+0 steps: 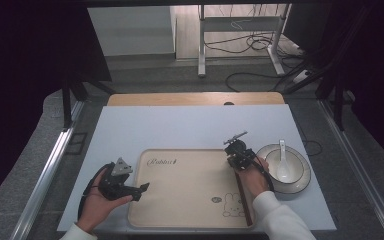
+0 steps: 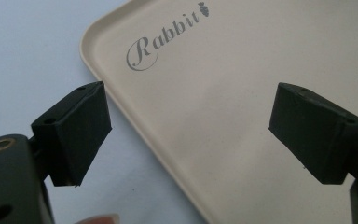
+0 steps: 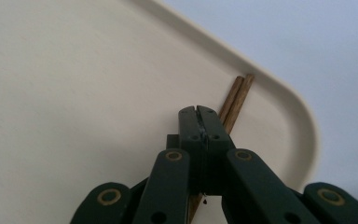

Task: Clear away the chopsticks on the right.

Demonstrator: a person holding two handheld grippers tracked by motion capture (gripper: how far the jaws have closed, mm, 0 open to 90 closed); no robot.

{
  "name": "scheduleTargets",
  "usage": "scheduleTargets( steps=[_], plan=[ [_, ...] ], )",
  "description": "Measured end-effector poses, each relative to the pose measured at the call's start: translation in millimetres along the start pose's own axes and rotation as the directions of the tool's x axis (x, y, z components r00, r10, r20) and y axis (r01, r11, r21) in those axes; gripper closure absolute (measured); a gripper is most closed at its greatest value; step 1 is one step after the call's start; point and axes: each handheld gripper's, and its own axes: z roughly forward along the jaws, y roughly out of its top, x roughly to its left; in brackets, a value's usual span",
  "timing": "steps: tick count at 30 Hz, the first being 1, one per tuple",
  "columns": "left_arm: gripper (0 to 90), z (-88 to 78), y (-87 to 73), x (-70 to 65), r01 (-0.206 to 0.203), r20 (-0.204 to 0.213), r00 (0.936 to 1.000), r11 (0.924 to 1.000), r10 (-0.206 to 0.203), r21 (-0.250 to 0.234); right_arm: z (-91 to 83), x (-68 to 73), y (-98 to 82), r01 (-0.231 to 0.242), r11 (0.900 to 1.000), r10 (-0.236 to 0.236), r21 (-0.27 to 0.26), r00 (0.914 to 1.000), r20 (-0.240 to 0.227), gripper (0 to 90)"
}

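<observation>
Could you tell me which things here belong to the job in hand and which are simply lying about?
In the job:
- chopsticks, under the shut right gripper
- beige tray, where they lie

Lying about:
- bowl with white spoon, right of the tray
- left gripper, open over the tray's corner

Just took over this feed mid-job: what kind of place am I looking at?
Probably a lab or recording workspace, not a dining room: a white table top set with a beige tray, dark curtains at the sides, and loose cables on the floor behind.
</observation>
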Motion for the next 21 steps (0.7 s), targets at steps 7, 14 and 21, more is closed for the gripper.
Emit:
scheduleTargets(
  steps=[7,14,21],
  plan=[
    [12.9,0.7,1.5,0.1,0.006,0.001,1.0,1.0,-0.006,0.0,-8.9,-3.6,-8.0,0.008,0.999,-0.007,-0.032,1.0,0.005,89.2],
    [13.0,-2.8,0.3,-1.0,0.012,-0.007,0.9999,0.9999,-0.012,-0.006,-25.7,2.2,-7.7,0.051,0.99,-0.059,-0.131,0.9965,-0.059,89.1],
    [13.0,-6.7,-0.5,-2.4,0.012,-0.019,0.9998,0.9996,-0.012,-0.024,-65.3,12.2,-26.1,0.107,0.965,-0.15,-0.24,0.9742,-0.169,87.8]
  ],
)
